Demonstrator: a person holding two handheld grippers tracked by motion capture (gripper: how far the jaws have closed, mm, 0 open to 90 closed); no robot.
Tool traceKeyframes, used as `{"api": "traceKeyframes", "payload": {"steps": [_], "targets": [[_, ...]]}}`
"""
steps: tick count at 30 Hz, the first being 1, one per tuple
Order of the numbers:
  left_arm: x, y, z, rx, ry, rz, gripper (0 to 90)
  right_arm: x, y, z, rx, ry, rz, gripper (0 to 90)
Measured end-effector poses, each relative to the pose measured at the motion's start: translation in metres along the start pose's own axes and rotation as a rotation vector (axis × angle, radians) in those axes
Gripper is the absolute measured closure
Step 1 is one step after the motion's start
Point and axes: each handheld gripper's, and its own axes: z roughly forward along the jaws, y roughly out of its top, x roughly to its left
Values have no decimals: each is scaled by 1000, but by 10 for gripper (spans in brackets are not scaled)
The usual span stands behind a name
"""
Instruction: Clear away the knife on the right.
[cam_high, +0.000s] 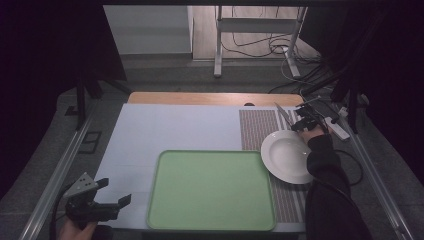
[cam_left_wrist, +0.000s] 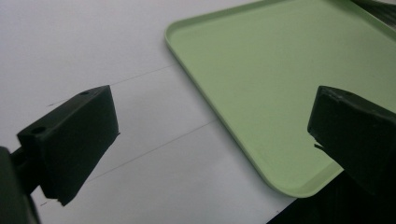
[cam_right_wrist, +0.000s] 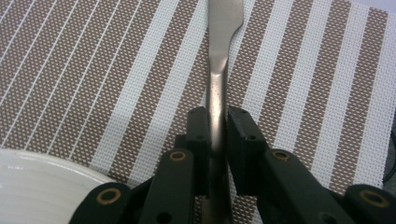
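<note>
1. The left gripper was held with jaws wide apart, empty, just beside the bare green tray.
2. Nothing had been laid on the tray; the plate sat empty on the striped mat.
3. Beyond it, the right gripper was clamped on the knife, lifted over the mat, its long axis and tip pointing away and leftward; placement seemingly remained.

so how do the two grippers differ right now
The left gripper is open with nothing between its fingers; the right gripper is shut on a metal knife. The left one sits at the table's near left corner beside the green tray; the right one is at the far right, over the striped placemat beyond the white plate. Both are black, two-fingered and hand-held.
</note>
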Motion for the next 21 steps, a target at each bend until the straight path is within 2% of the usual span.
{"api": "traceKeyframes", "payload": {"steps": [3, 5, 11, 21], "targets": [[0, 0, 0, -1, -1, -2, 17, 0, -1, -2, 2, -16, -36, 803], [0, 0, 0, -1, 0, -1, 17, -1, -1, -3, -4, -25, -43, 803], [0, 0, 0, -3, 0, -3, 17, -6, -2, -9, -17, -22, -20, 804], [0, 0, 0, -3, 0, -4, 16, -21, -6, -25, -69, 24, 49, 805]]}}
